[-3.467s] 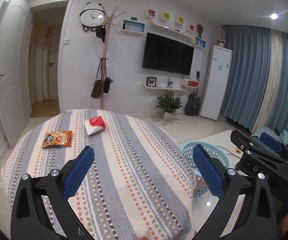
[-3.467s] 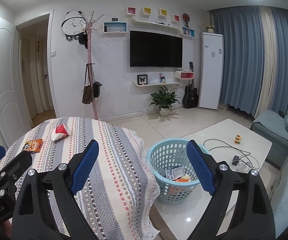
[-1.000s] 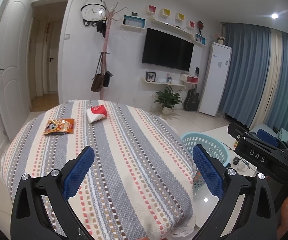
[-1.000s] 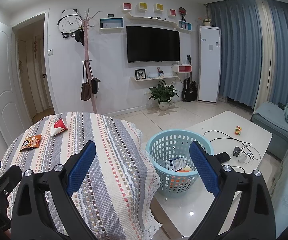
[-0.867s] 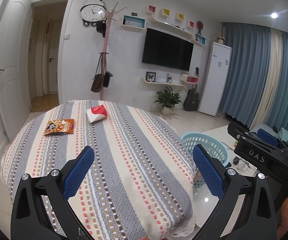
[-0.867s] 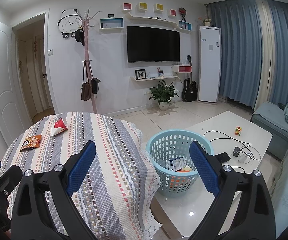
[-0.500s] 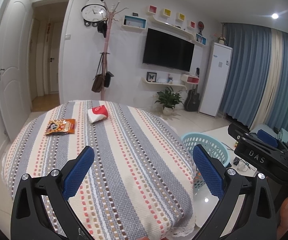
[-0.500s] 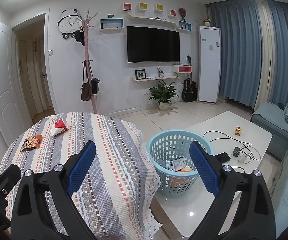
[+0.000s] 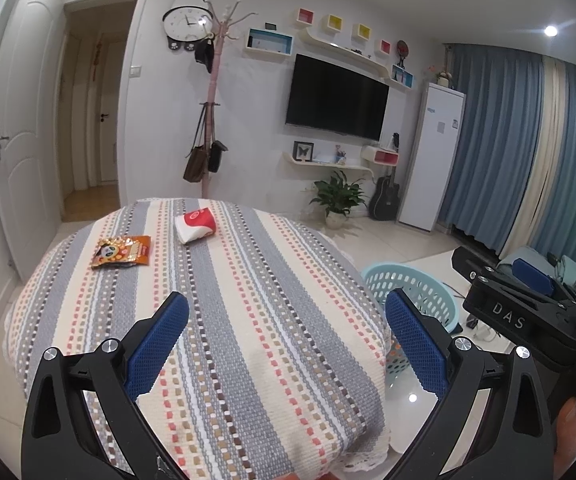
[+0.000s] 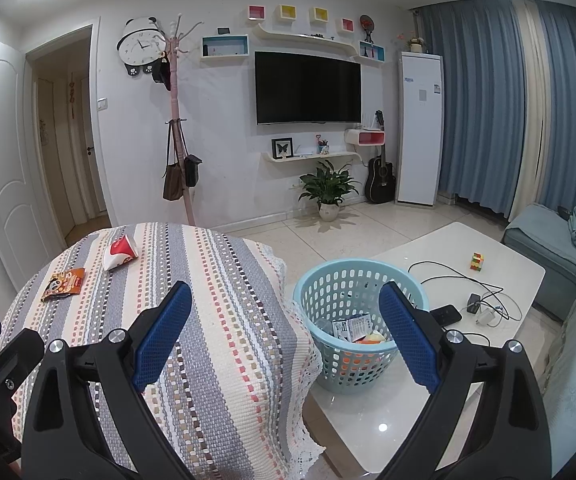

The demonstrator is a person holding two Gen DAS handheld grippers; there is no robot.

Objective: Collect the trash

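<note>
— Woven striped cloth (image 9: 247, 320) is seen draped over the round table; where is the trash?
— A glossy orange snack packet (image 9: 121, 251) and a crumpled red-white wrapper (image 9: 195, 225) are laid well ahead of the left gripper (image 9: 288, 344), left of its wide-apart jaws.
— And the right gripper (image 10: 283, 336)?
— Empty, jaws likewise spread; the perforated plastic basket (image 10: 328, 280) is framed just ahead between them.

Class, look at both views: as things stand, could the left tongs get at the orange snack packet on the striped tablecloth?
Probably yes. The left tongs are open and empty, and the orange snack packet lies flat ahead on the striped tablecloth with only bare cloth between; it needs a forward reach.
</note>
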